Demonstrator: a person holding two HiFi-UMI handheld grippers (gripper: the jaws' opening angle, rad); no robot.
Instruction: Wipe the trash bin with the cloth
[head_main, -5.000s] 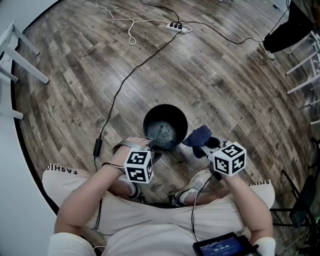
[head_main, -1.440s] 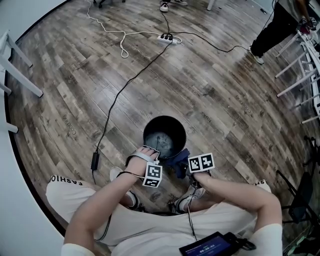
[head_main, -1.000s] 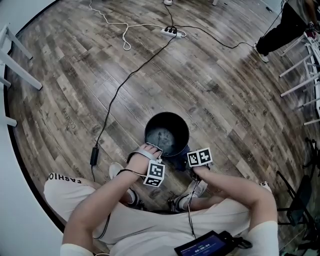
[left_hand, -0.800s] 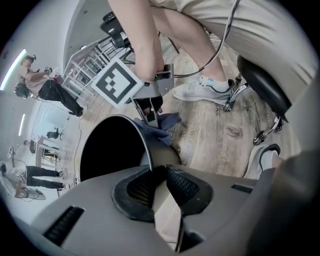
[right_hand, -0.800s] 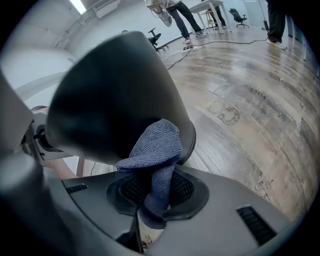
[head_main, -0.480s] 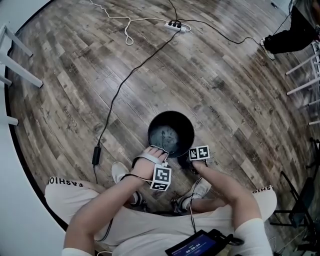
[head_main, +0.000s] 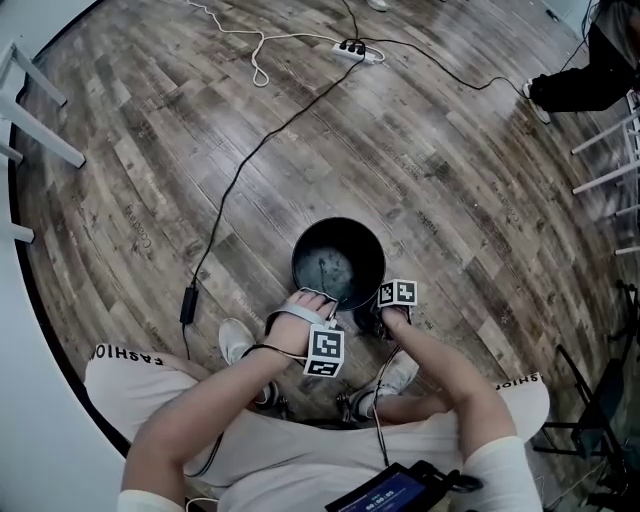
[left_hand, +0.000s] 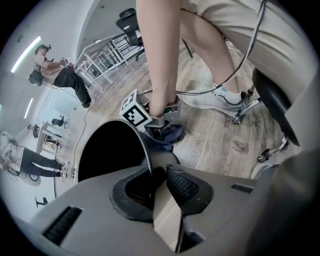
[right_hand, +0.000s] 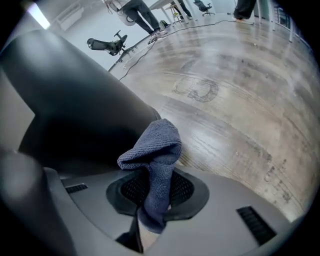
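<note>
The black round trash bin (head_main: 338, 262) stands on the wood floor in front of the person's feet. My left gripper (head_main: 318, 308) is at its near rim, and in the left gripper view the jaws (left_hand: 157, 172) are shut on the thin rim (left_hand: 145, 150), one inside and one outside. My right gripper (head_main: 376, 312) is low at the bin's near right side. It is shut on a dark blue cloth (right_hand: 156, 150), whose bunched top lies against the bin's outer wall (right_hand: 75, 100). The left gripper view also shows the cloth (left_hand: 169, 134) under the right gripper's marker cube (left_hand: 134, 111).
A black cable (head_main: 240, 170) runs over the floor to a power strip (head_main: 350, 48) at the far edge. White table legs (head_main: 30, 110) stand at left, chair legs (head_main: 610, 150) at right. The person's shoes (head_main: 238, 342) and a screen device (head_main: 385, 490) are near.
The right gripper with the cloth has come in from the right of the bin and down to its near right wall. The left gripper has stayed on the rim.
</note>
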